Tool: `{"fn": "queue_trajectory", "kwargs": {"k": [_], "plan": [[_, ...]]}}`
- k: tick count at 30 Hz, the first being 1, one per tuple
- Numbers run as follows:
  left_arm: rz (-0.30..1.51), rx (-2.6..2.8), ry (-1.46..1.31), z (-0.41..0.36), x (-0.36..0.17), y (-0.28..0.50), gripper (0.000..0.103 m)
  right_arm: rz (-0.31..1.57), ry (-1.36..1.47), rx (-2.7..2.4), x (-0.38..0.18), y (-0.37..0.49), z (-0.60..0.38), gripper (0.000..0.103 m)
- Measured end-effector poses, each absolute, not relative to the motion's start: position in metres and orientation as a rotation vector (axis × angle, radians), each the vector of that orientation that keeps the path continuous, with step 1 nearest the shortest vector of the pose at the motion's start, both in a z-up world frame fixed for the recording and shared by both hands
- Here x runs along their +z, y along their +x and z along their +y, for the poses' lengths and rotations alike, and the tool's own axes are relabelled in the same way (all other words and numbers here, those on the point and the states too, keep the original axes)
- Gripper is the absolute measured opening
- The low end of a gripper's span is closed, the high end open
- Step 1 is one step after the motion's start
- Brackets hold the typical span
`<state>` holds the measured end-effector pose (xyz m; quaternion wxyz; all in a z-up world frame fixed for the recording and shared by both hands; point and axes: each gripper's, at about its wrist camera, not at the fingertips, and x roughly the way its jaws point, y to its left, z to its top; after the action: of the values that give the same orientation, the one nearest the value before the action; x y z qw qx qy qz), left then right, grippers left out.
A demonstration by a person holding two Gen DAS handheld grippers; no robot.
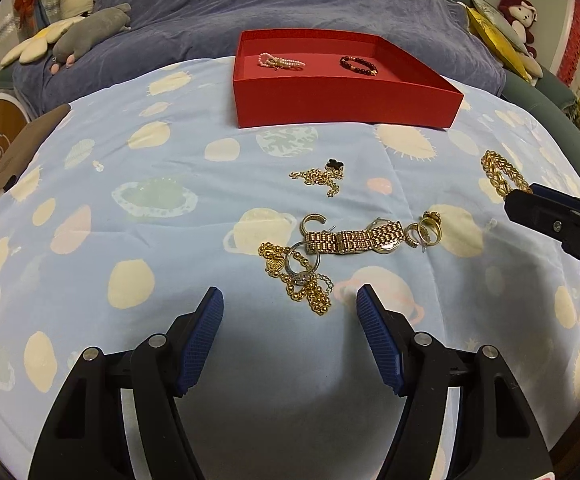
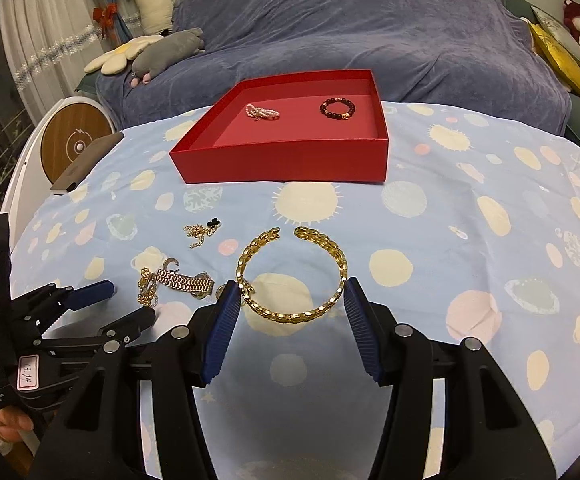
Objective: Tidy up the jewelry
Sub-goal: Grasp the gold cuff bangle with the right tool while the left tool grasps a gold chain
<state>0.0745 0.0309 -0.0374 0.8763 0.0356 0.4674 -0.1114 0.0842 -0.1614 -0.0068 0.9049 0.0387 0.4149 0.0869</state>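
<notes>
The gold link bangle (image 2: 292, 276) lies flat on the planet-print sheet (image 2: 470, 248), an open C whose gap faces the red tray (image 2: 285, 162), away from the camera. Its closed curve is toward the right gripper (image 2: 288, 300). It is close to round, so it has no clear long axis. The right gripper's blue pads (image 2: 225, 312) stand wide apart, one on each side of the bangle's near half, close to the links or just touching them; whether they press is hard to tell, and nothing is clamped.

In the left wrist view the same bangle (image 1: 502, 176) shows at the right edge, partly hidden by the right gripper's fingertip.

The left gripper (image 1: 290, 304) is also spread wide and holds nothing. Just ahead of it lies a tangled heap: a gold bead chain (image 1: 290, 276) threaded with rings, and a flat gold watch-style band (image 1: 354, 238) whose long axis runs left to right, with small hoop earrings (image 1: 426, 230) at its right end. Farther on, apart from the heap, sits a fine gold chain with a black clover charm (image 1: 324, 174).

The red tray rests at the far end of the sheet. Inside it, well apart, are a pearl bracelet (image 1: 279, 61) on the left and a dark bead bracelet (image 1: 358, 65) on the right. Behind is a blue blanket (image 1: 290, 4).
</notes>
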Motion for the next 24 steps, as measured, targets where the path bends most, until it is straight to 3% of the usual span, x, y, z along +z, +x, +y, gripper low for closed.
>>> {"fn": "queue_trajectory", "kwargs": {"k": [4,12,24], "plan": [[0.953,-0.221,0.107,0.028,-0.041,0.074,0.06,0.861,0.082,0.177,-0.008,0.083,-0.165,0.052],[0.9,-0.249,0.15,0.029,-0.04,0.071,0.008,0.849,0.083,0.183,-0.005,0.08,-0.167,0.052],[0.853,-0.321,0.053,0.04,-0.005,0.061,0.005,0.818,0.078,0.187,0.008,0.078,-0.168,0.052]]}}
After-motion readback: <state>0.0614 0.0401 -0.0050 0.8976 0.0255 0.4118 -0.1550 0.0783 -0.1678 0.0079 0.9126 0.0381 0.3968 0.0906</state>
